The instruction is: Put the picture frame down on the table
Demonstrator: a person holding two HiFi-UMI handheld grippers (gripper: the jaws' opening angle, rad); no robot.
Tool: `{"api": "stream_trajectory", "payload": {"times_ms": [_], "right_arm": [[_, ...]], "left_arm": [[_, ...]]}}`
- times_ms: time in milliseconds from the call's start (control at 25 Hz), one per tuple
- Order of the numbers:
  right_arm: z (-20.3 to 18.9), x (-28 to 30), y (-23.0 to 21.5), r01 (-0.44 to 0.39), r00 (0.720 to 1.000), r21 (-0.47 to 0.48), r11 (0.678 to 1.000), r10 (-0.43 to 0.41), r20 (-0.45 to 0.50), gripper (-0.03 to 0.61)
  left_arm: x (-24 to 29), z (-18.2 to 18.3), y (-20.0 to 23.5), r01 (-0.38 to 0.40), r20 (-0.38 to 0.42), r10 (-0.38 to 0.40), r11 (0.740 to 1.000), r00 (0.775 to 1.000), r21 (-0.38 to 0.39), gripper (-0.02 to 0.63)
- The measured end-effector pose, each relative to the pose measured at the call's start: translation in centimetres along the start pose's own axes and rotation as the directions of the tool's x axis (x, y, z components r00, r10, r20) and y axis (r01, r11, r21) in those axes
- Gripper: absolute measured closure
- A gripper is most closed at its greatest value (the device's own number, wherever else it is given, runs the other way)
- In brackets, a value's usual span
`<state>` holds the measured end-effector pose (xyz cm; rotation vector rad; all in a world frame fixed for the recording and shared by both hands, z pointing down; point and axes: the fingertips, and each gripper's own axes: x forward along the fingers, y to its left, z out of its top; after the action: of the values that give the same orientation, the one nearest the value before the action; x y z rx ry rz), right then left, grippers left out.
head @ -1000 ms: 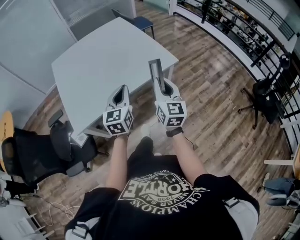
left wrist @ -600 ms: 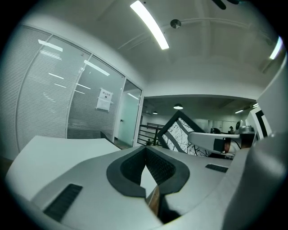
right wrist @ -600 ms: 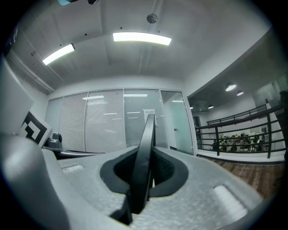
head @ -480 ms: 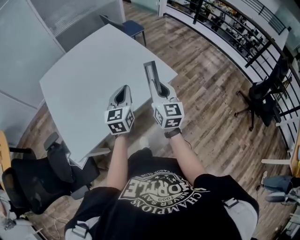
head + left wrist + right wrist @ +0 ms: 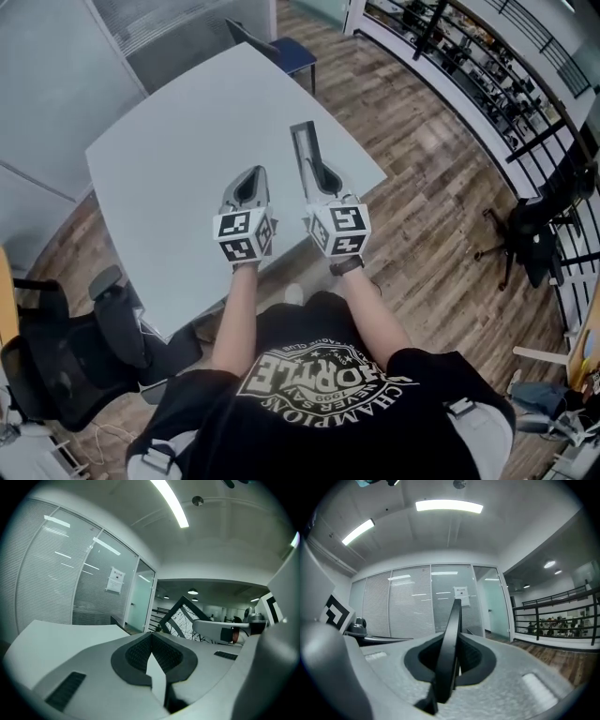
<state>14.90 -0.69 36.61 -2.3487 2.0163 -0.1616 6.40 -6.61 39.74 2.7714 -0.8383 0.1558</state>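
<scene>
The picture frame point(image 5: 305, 150) is dark with a pale inner border. It is held edge-on above the right part of the grey table point(image 5: 178, 141). My right gripper point(image 5: 323, 178) is shut on its lower edge. In the right gripper view the frame point(image 5: 451, 634) rises as a thin black blade between the pads. My left gripper point(image 5: 250, 180) hovers beside it over the table, shut with nothing in it, and its pads meet at the tips point(image 5: 151, 641). The left gripper view shows the frame's patterned face point(image 5: 183, 617) and the right gripper point(image 5: 220, 629) off to the right.
A black office chair point(image 5: 66, 356) stands at the table's near left corner. A blue chair point(image 5: 281, 45) is at the far side. Another black chair point(image 5: 536, 217) is on the wood floor to the right, near a railing point(image 5: 487, 80). Glass walls stand behind the table.
Both grippers have come a little further over the table from its near edge. The frame stays held upright in the right gripper.
</scene>
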Motion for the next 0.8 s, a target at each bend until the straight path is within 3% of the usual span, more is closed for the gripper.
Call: {"api": "stream_trajectory", "payload": {"times_ms": [440, 800], "right_arm": [[-2.0, 12.1, 4.6, -0.153, 0.985, 0.003, 0.988, 0.153, -0.075, 0.538], [-5.9, 22.9, 5.7, -0.244, 0.953, 0.041, 0.969, 0.247, -0.176, 0.537]], "left_arm": [[2.9, 1.1, 12.0, -0.177, -0.001, 0.177, 0.983, 0.984, -0.055, 0.607], [7.6, 0.8, 20.3, -0.292, -0.034, 0.290, 0.951, 0.956, -0.101, 0.607]]}}
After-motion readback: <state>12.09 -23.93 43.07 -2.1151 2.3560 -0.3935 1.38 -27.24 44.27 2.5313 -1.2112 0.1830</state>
